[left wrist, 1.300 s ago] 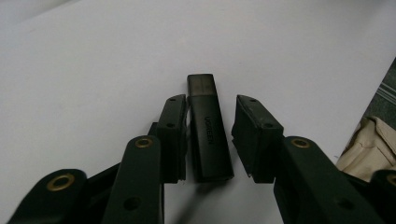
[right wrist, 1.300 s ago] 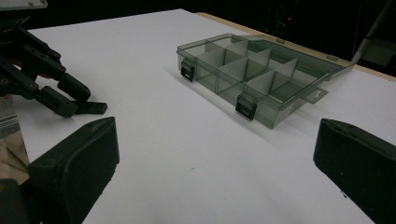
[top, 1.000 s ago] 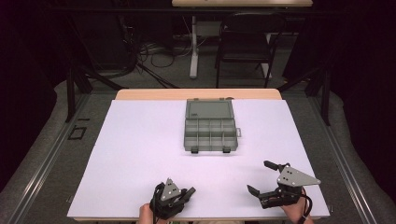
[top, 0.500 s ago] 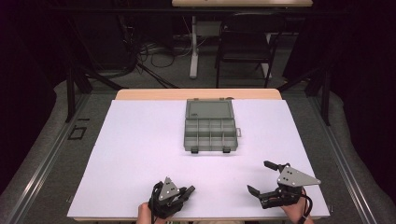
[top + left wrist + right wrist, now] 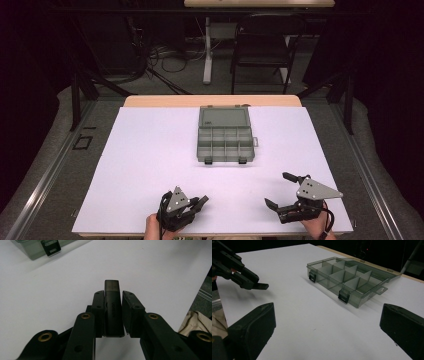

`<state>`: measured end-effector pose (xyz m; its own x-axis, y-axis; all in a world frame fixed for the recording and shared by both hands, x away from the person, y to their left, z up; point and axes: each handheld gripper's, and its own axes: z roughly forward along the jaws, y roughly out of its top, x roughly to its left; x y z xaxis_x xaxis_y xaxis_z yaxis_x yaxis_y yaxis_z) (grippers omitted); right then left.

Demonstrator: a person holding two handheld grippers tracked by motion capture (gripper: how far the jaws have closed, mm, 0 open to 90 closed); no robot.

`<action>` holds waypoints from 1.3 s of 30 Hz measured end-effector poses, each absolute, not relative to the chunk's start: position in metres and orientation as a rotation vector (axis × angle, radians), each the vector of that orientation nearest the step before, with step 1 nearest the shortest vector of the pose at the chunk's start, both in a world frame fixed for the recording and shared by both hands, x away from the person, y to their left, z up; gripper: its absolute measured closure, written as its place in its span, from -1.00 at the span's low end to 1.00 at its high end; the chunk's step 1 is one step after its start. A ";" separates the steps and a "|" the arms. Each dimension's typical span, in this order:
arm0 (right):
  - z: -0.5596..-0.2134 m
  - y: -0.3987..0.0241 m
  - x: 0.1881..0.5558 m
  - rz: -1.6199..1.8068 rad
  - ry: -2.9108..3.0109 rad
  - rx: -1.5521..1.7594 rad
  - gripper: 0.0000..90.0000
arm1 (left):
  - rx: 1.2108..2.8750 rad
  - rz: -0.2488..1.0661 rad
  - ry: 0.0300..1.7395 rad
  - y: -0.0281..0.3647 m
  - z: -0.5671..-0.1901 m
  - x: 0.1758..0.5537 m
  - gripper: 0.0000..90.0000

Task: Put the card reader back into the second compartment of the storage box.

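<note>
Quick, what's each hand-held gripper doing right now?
Left hand-held gripper: closed on a small dark flat block.
Right hand-held gripper: open wide, holding nothing.

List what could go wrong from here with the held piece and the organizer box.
1. The left tool pinches a small dark block with its tip jutting past the jaws; it might slip or twist on release.
2. The compartment box sits loose on the white sheet; a push could slide it.
3. The right tool, wide open, could bump its latches.

Open grey compartment box (image 5: 226, 134) mid-table (image 5: 140, 165); left tool (image 5: 196, 204) and right tool (image 5: 281, 190) near front edge.
</note>
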<state>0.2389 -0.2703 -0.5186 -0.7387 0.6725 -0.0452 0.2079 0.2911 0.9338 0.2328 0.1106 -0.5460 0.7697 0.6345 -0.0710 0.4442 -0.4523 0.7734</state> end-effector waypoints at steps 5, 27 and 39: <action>-0.519 -0.271 0.239 1.441 2.137 0.784 -1.00 | 2.107 0.285 0.804 0.111 -0.542 0.234 0.62; -0.519 -0.270 0.240 1.438 2.141 0.778 -0.99 | 2.079 0.301 0.793 0.118 -0.529 0.246 0.63; -0.519 -0.269 0.240 1.440 2.149 0.785 -0.99 | 2.063 0.309 0.770 0.112 -0.523 0.258 0.63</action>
<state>0.2404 -0.2689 -0.5194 -0.7450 0.6658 -0.0419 0.2144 0.2984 0.9300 0.2583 0.1123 -0.5230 0.7763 0.6267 -0.0681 0.4061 -0.4146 0.8144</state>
